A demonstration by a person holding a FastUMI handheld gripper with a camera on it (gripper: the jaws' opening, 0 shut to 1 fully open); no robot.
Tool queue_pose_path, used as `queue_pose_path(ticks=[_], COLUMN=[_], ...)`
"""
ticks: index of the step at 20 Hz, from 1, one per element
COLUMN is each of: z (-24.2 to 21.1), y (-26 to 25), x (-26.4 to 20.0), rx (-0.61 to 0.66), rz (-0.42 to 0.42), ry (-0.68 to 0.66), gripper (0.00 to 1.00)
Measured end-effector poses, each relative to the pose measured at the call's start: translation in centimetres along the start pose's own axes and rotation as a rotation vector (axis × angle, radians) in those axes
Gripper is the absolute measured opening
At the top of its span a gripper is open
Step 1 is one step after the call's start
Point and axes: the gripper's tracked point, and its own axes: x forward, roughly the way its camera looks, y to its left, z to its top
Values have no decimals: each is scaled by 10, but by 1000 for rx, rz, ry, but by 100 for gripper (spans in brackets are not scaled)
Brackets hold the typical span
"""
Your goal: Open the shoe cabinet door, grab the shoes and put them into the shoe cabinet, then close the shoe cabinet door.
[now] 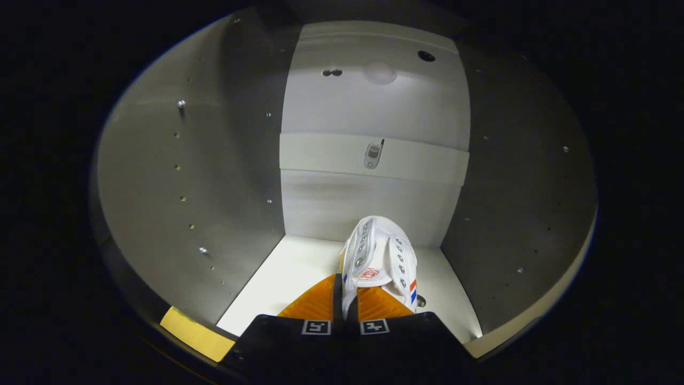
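Inside the shoe cabinet [224,160], a side wall with rows of peg holes stood at the left and a pale floor panel [288,272] lay below. At centre, the hand-held gripper [347,302] was clamped on a white shoe [379,251], toe pointing toward the back panel [374,107].

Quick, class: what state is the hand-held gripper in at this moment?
Hand-held gripper: closed on the white canvas lace-up shoe, held inside the white shoe cabinet.
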Motion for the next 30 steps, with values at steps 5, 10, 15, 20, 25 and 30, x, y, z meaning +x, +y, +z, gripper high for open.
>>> queue_pose_path(ticks=[5,10,15,20,25,30], z=[-29,-39,-41,-38,-28,-17], y=[0,9,13,17,17,9], x=[31,39,36,20,-9,-47], rx=[-117,-154,-85,12,32,99], rz=[-46,-44,-52,-17,-2,3], ry=[74,103,120,125,97,60], gripper=[5,5,20,53,86,97])
